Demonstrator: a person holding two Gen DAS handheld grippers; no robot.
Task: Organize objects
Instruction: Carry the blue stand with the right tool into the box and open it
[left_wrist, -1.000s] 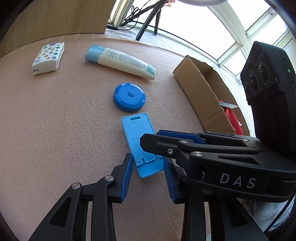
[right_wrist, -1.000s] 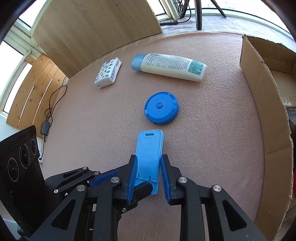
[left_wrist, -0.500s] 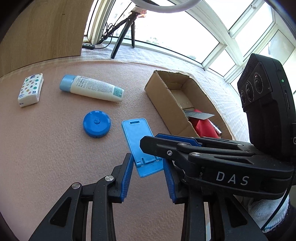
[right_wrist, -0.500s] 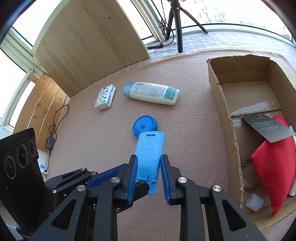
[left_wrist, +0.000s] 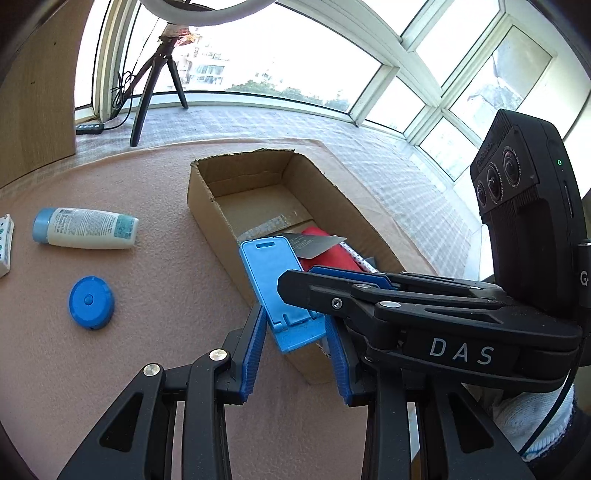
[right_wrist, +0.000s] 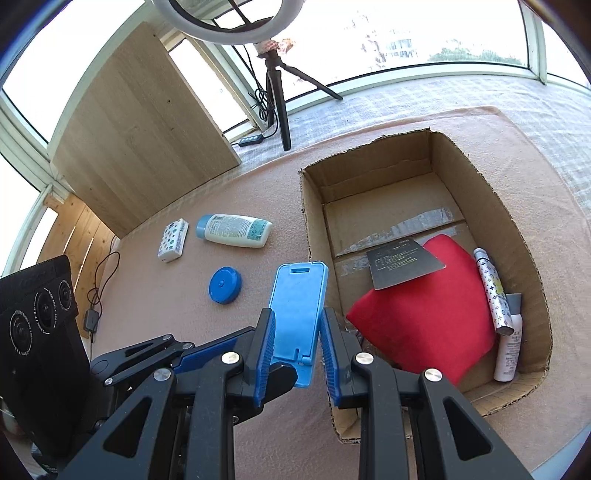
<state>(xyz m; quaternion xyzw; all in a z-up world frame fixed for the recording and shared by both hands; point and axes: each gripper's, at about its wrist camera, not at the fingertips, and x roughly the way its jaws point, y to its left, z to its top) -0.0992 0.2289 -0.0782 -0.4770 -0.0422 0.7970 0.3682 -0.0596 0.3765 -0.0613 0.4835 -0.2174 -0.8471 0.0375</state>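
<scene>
A flat blue phone stand (right_wrist: 297, 299) is off the table, with my right gripper (right_wrist: 297, 332) shut on its side edges. It hangs over the near left wall of an open cardboard box (right_wrist: 306, 221). In the left wrist view the stand (left_wrist: 273, 273) shows between the fingers of my left gripper (left_wrist: 295, 354), which stands open around its lower end. The right gripper (left_wrist: 295, 286) reaches in from the right. On the pink table lie a white lotion tube (right_wrist: 236, 230), a round blue case (right_wrist: 224, 285) and a patterned tissue pack (right_wrist: 173, 240).
The box holds a red cloth (right_wrist: 424, 325), a dark card (right_wrist: 402, 266), a patterned tube (right_wrist: 491, 291) and a white bottle (right_wrist: 511, 350); its far half is bare cardboard. A tripod (right_wrist: 280, 107) and a wooden panel (right_wrist: 140, 140) stand behind the table.
The phone stand has left the table in the right gripper. Both grippers have risen and moved right, from above the round blue case to the box's edge.
</scene>
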